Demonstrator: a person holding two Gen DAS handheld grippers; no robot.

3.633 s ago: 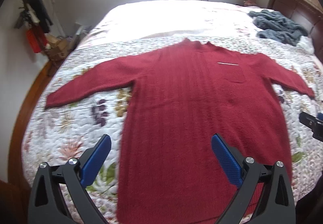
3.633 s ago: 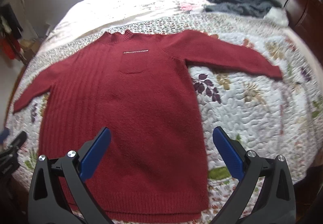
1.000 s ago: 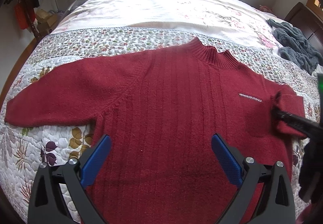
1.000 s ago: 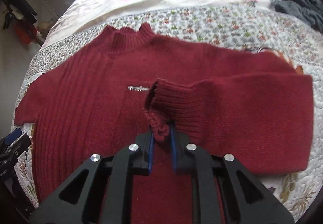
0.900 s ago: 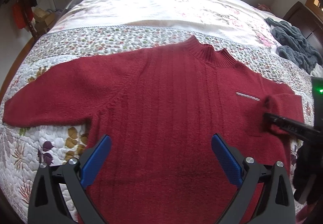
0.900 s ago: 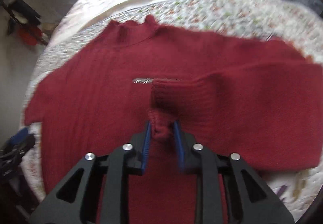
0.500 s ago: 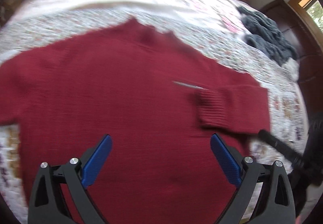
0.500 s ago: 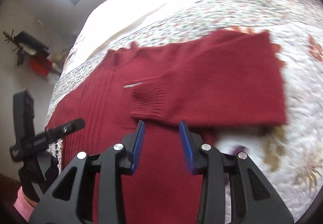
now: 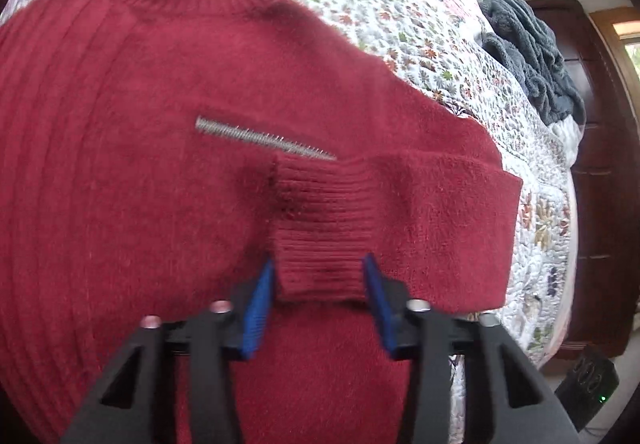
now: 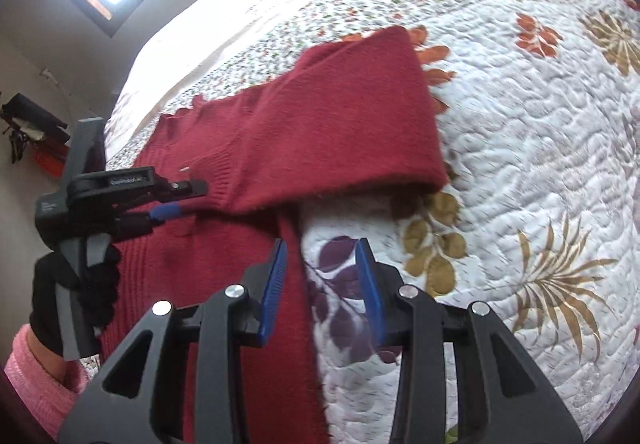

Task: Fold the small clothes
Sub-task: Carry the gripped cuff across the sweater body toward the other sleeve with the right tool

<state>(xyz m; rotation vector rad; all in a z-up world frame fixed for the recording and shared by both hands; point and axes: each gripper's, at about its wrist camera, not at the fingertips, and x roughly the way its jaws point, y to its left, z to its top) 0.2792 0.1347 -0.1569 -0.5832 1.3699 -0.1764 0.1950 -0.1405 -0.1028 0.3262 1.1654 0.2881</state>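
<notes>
Sweater (image 9: 132,171): right sleeve (image 10: 344,131) was spread flat on the bed 3.6 s ago, now folded back across the chest, cuff (image 9: 320,232) laid just below the silver strip (image 9: 260,137). Cuff was released by the right gripper (image 10: 320,284); its fingers, clamped on it 1.0 s ago, are now parted and pulled back over the sweater's edge and quilt (image 10: 540,147). Left gripper (image 9: 318,300) was brought in from the hem; wide gap narrowed, fingers now set either side of the cuff.
</notes>
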